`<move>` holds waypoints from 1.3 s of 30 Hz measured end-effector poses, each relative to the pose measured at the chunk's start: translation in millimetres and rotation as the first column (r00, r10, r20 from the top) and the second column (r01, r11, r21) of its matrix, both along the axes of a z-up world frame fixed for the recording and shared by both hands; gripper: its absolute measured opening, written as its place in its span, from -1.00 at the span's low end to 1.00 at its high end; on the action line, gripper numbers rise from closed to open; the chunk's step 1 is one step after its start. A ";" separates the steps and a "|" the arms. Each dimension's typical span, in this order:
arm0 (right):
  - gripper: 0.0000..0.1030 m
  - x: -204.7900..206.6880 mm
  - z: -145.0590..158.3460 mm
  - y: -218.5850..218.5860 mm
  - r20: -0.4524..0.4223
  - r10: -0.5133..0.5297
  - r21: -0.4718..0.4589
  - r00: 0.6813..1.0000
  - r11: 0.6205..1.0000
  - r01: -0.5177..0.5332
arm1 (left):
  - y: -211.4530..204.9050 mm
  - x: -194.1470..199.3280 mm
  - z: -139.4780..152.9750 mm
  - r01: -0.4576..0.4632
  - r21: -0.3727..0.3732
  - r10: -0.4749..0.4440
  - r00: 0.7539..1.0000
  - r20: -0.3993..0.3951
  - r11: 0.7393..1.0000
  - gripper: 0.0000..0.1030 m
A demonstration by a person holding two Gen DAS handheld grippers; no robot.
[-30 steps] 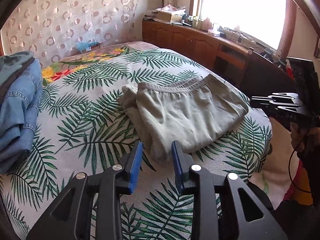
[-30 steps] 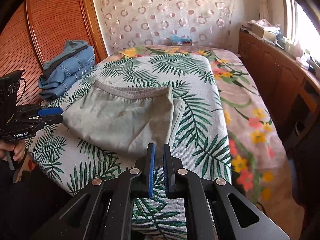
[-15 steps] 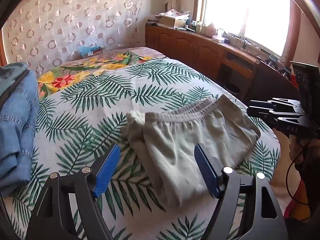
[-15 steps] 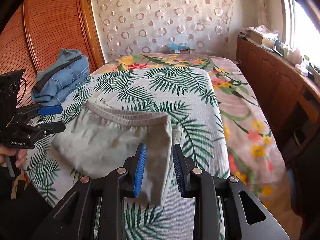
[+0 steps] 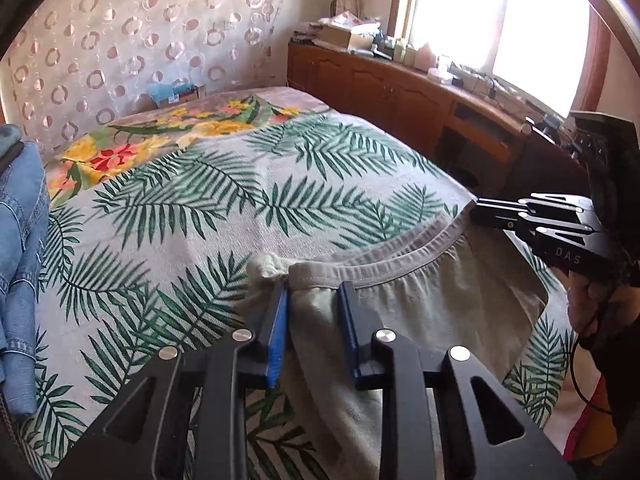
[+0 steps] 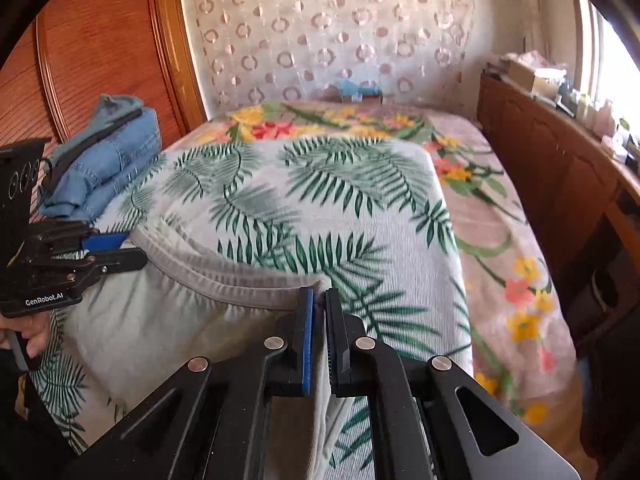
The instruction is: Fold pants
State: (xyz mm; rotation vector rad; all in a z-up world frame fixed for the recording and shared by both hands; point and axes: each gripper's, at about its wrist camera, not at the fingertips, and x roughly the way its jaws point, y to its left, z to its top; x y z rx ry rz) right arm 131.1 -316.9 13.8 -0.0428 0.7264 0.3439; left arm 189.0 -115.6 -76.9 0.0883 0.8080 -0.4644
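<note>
Folded grey pants [image 5: 432, 312] lie on the palm-leaf bedspread [image 5: 224, 200], waistband toward the far side. My left gripper [image 5: 312, 292] straddles the waistband's left corner, jaws a small gap apart with cloth between them. In the right wrist view the pants [image 6: 160, 320] spread to the left, and my right gripper [image 6: 319, 294] is shut on the waistband's right corner. The right gripper also shows at the right edge of the left wrist view [image 5: 480, 210], and the left gripper at the left edge of the right wrist view [image 6: 124, 248].
A stack of folded jeans [image 6: 104, 160] sits on the bed's left side, also in the left wrist view [image 5: 20, 264]. A wooden cabinet [image 5: 420, 96] with clutter runs under the window on the right. A wooden wardrobe [image 6: 100, 40] stands behind the jeans.
Both grippers moved forward to the waistband corners. The left jaws narrowed from wide open around the left corner. The right jaws closed onto the right corner.
</note>
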 end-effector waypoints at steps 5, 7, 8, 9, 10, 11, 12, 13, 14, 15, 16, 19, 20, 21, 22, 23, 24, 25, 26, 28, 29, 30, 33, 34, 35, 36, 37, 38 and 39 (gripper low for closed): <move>-0.89 10.9 -13.0 12.1 -0.027 -0.014 -0.046 1.000 0.999 0.013 | -3.0 5.5 -6.6 -0.011 0.034 0.011 1.000 -0.013 0.999 -0.49; -0.89 15.6 -16.7 15.8 -0.042 -0.015 -0.054 0.999 0.998 0.012 | -3.7 6.2 -9.7 -0.014 0.047 0.015 1.000 -0.023 0.999 -0.49; -0.89 16.9 -17.8 16.0 -0.047 -0.019 -0.052 0.999 0.999 0.016 | -3.7 6.2 -10.1 -0.016 0.048 0.017 1.000 -0.026 0.999 -0.49; -0.89 18.6 -16.4 16.3 -0.049 -0.021 -0.047 0.999 0.999 0.019 | -3.7 5.9 -9.9 -0.017 0.046 0.018 0.999 -0.029 0.999 -0.47; -0.89 18.3 -14.9 14.9 -0.047 -0.022 -0.038 0.999 0.999 0.020 | -3.7 5.0 -9.3 -0.021 0.048 0.022 0.999 -0.032 0.999 -0.45; -0.88 16.5 -13.2 13.7 -0.048 -0.023 -0.031 0.999 0.999 0.021 | -4.2 4.4 -8.7 -0.024 0.050 0.025 0.999 -0.031 0.998 -0.41; -0.82 14.3 -11.1 12.6 -0.046 -0.025 -0.026 0.999 0.999 0.024 | -4.8 2.9 -8.3 -0.026 0.054 0.027 0.999 -0.029 0.998 -0.34; -0.79 9.7 -8.3 8.8 -0.040 -0.028 -0.026 0.999 0.999 0.027 | -5.6 1.2 -7.1 -0.029 0.063 0.030 0.999 -0.024 0.998 -0.30; -0.77 5.6 -6.2 6.5 -0.033 -0.034 -0.030 0.999 0.999 0.033 | -5.8 -0.1 -6.3 -0.030 0.068 0.032 0.999 -0.022 0.997 -0.18; -0.73 2.3 -4.2 5.4 -0.026 -0.035 -0.027 0.999 0.999 0.034 | -5.9 -1.5 -5.5 -0.031 0.070 0.032 0.999 -0.020 0.997 -0.10; -0.69 -1.7 -4.6 4.9 -0.025 -0.031 -0.019 0.999 0.999 0.030 | -5.8 -3.3 -4.2 -0.028 0.069 0.029 0.999 -0.017 0.997 -0.05; -0.30 -10.4 -6.3 2.0 -0.035 -0.036 -0.015 0.999 0.999 0.036 | -6.7 -6.1 -3.7 -0.022 0.080 0.023 1.000 -0.020 0.997 -0.02; -0.26 -13.1 -7.6 0.8 -0.038 -0.041 -0.013 0.998 0.999 0.040 | -7.5 -6.5 -4.6 -0.021 0.087 0.023 0.999 -0.023 0.996 -0.02; -0.21 -14.9 -9.2 -0.2 -0.043 -0.045 -0.014 0.998 0.999 0.044 | -8.1 -6.7 -6.4 -0.020 0.096 0.022 0.999 -0.026 0.995 -0.02; -0.18 -17.2 -10.3 -1.1 -0.051 -0.048 -0.016 0.998 0.999 0.047 | -7.9 -6.4 -8.2 -0.019 0.099 0.022 0.999 -0.030 0.995 -0.02; -0.14 -18.5 -11.8 -2.4 -0.061 -0.048 -0.018 0.997 0.999 0.047 | -7.5 -5.3 -10.7 -0.020 0.102 0.024 0.999 -0.038 0.995 -0.02; -0.12 -20.6 -13.1 -3.3 -0.066 -0.050 -0.021 0.997 0.999 0.049 | -7.2 -3.7 -13.6 -0.022 0.105 0.027 0.998 -0.050 0.994 -0.02; -0.11 -22.4 -13.0 -4.6 -0.068 -0.053 -0.024 0.996 0.998 0.052 | -6.8 -2.7 -16.3 -0.022 0.107 0.028 0.998 -0.057 0.994 -0.02; -0.10 -24.4 -13.9 -5.8 -0.072 -0.057 -0.028 0.996 0.998 0.055 | -6.7 -2.1 -18.7 -0.021 0.110 0.028 0.998 -0.062 0.994 -0.02; -0.10 -25.0 -15.5 -7.4 -0.083 -0.061 -0.031 0.995 0.998 0.059 | -7.7 -3.6 -20.8 -0.018 0.115 0.024 0.998 -0.053 0.993 -0.02; -0.09 -24.0 -15.6 -8.2 -0.088 -0.064 -0.032 0.994 0.998 0.061 | -8.8 -4.4 -21.2 -0.016 0.122 0.022 0.999 -0.046 0.992 -0.01; -0.09 -22.8 -16.3 -8.3 -0.092 -0.068 -0.035 0.993 0.997 0.065 | -9.6 -5.0 -21.5 -0.016 0.129 0.021 0.999 -0.041 0.991 0.03; -0.09 -19.5 -16.7 -8.4 -0.098 -0.066 -0.034 0.993 0.997 0.063 | -7.9 -5.0 -22.4 -0.022 0.123 0.026 0.999 -0.034 0.992 0.08; -0.09 -17.5 -16.8 -7.1 -0.100 -0.066 -0.033 0.993 0.997 0.063 | -6.3 -5.2 -23.1 -0.026 0.112 0.030 0.999 -0.030 0.993 0.09; -0.09 -15.8 -16.9 -6.4 -0.103 -0.065 -0.031 0.993 0.998 0.062 | -5.3 -5.2 -23.7 -0.031 0.110 0.034 0.999 -0.031 0.994 0.16; -0.09 -13.5 -17.9 -5.6 -0.108 -0.067 -0.029 0.992 0.998 0.064 | -4.0 -4.2 -24.2 -0.040 0.108 0.044 0.998 -0.036 0.993 0.27; -0.09 -11.8 -17.6 -5.6 -0.104 -0.071 -0.030 0.992 0.997 0.068 | -0.2 -2.2 -25.2 -0.060 0.094 0.065 0.997 -0.050 0.994 0.33; -0.09 -9.5 -17.9 -5.2 -0.104 -0.073 -0.030 0.992 0.997 0.070 | 3.3 0.2 -26.4 -0.081 0.080 0.086 0.994 -0.067 0.994 0.45; -0.09 -8.0 -18.1 -4.8 -0.104 -0.075 -0.030 0.992 0.997 0.073 | 5.8 1.9 -27.0 -0.096 0.068 0.101 0.992 -0.075 0.993 0.55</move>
